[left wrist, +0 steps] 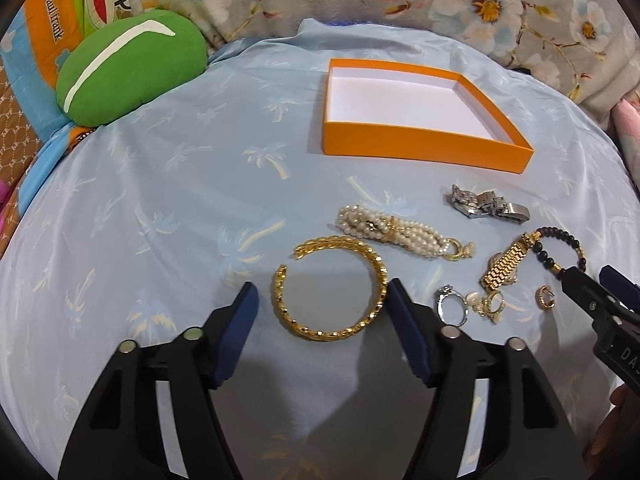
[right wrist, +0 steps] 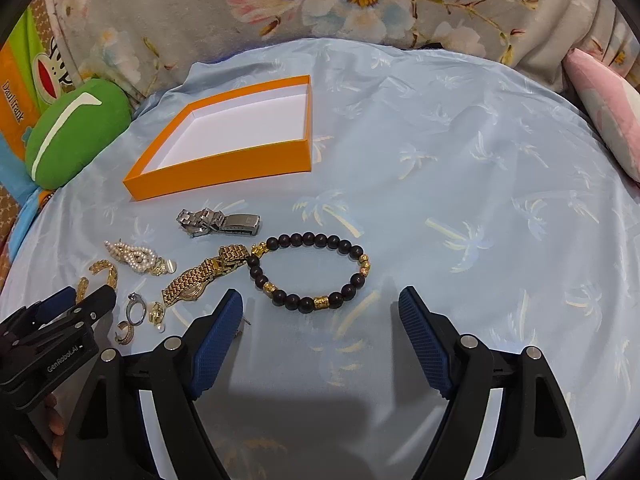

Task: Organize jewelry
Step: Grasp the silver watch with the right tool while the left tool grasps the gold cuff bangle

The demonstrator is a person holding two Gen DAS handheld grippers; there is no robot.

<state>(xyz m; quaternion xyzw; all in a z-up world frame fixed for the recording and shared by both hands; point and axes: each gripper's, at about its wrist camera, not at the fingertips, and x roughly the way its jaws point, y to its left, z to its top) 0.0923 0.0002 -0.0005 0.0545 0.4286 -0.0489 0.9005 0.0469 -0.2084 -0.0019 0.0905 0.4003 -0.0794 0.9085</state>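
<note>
1. The left gripper (left wrist: 322,300) is held part-open around the near side of the gold bangle (left wrist: 331,288), which is not yet pinched.
2. The right gripper (right wrist: 320,308) is held open, empty, near the beaded bracelet (right wrist: 308,272).
3. The orange box (left wrist: 424,148) is seen far off, empty.
4. The bangle may be flicked aside if one pad lands first.

Left claw (left wrist: 322,294), black arms with blue ribbed pads (left wrist: 404,312), angled down, jaws partly apart, nothing pressed between pads. Right claw (right wrist: 320,308), same black-and-blue build, angled down, jaws wide, nothing held. In right wrist view left claw sits at 9 o'clock; fingers (right wrist: 56,426) of holding hand at 8 o'clock.
</note>
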